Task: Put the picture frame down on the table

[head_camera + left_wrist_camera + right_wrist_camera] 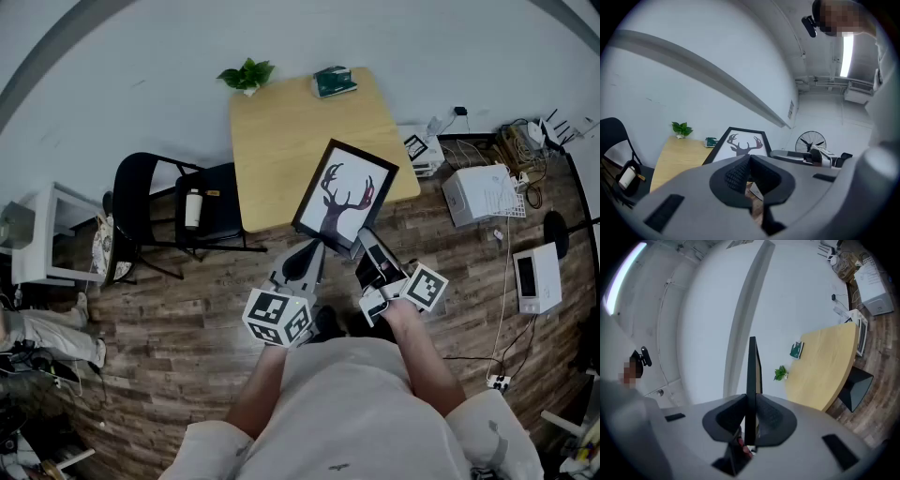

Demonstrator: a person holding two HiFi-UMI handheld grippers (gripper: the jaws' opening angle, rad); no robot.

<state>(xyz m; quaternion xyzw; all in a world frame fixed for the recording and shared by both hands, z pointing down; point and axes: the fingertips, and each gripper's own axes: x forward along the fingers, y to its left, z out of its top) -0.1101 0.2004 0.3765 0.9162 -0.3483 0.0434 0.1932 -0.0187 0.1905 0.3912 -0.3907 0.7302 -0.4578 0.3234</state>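
Observation:
The picture frame, black-edged with a deer-antler print, hangs tilted over the near right corner of the light wooden table. My right gripper is shut on the frame's lower edge. In the right gripper view the frame stands edge-on between the pads of that gripper. My left gripper sits just below the frame's lower left edge. Its jaws are shut with nothing between them, and the frame shows beyond them, apart from the tips.
A small potted plant and a green book stand at the table's far edge. A black chair holding a bottle is to the left of the table. White boxes and cables lie on the floor at the right.

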